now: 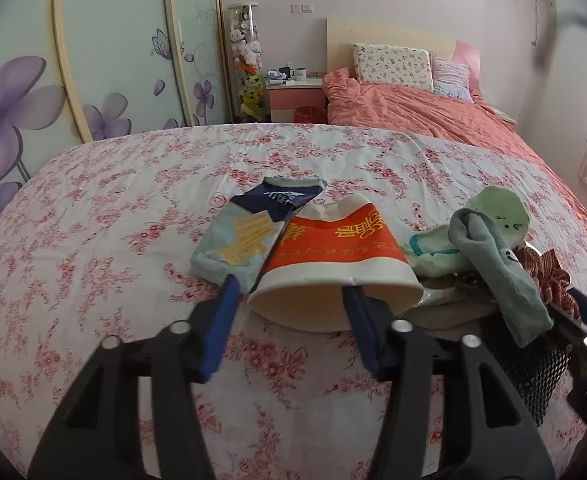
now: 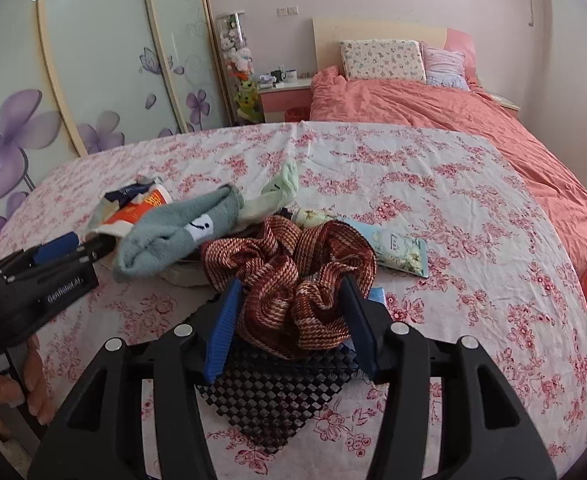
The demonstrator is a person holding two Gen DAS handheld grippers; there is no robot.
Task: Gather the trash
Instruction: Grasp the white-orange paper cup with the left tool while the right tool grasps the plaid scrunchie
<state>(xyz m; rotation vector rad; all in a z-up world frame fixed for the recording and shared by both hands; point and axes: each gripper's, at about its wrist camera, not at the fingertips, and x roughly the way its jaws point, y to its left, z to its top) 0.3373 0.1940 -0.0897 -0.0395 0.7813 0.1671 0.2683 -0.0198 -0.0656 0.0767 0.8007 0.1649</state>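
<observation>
- Left hand-held gripper [image 1: 289,294] half open astride rim of light, crushable red-and-white paper cup [image 1: 333,256]; gentle rim pinch best.
- Right hand-held gripper [image 2: 291,294] half open around soft red woven scrunchie [image 2: 289,276].

The paper cup [image 1: 333,256] is orange with white bands and yellow lettering; at its 10 o'clock lies a pale blue, navy and yellow packet [image 1: 249,232]. The scrunched cloth [image 2: 293,280] is maroon-and-cream striped, on a black mesh mat [image 2: 277,396], over a white sheet [image 2: 473,240] with pink flowers.
</observation>
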